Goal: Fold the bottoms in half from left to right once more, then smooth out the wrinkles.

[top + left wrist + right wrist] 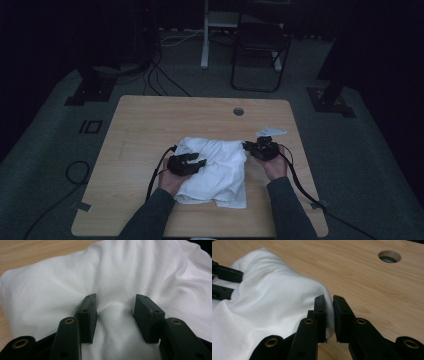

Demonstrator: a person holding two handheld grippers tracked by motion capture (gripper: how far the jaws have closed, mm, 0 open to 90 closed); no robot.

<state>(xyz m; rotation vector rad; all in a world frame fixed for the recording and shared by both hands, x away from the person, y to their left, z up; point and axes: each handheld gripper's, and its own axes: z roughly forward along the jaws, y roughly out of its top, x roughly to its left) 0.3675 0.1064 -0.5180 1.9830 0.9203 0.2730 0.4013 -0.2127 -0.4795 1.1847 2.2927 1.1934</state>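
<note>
A crumpled white cloth (216, 172) lies on the near middle of the wooden table (150, 120). My left gripper (196, 160) rests on the cloth's left part. In the left gripper view its jaws (116, 298) stand apart over the cloth (125, 270), with a low ridge of fabric between the pads and neither pad pressing it. My right gripper (248, 146) is at the cloth's upper right corner. In the right gripper view (329, 298) its pads pinch a fold at the edge of the cloth (274, 297). The left gripper's jaws (224, 280) show at that view's far left.
A round cable hole (238, 111) (389, 257) is in the table's far right part. Bare wood surrounds the cloth on all sides. Beyond the table stand a dark chair (260, 50) and a white stand (205, 35). Cables (75, 172) trail on the floor.
</note>
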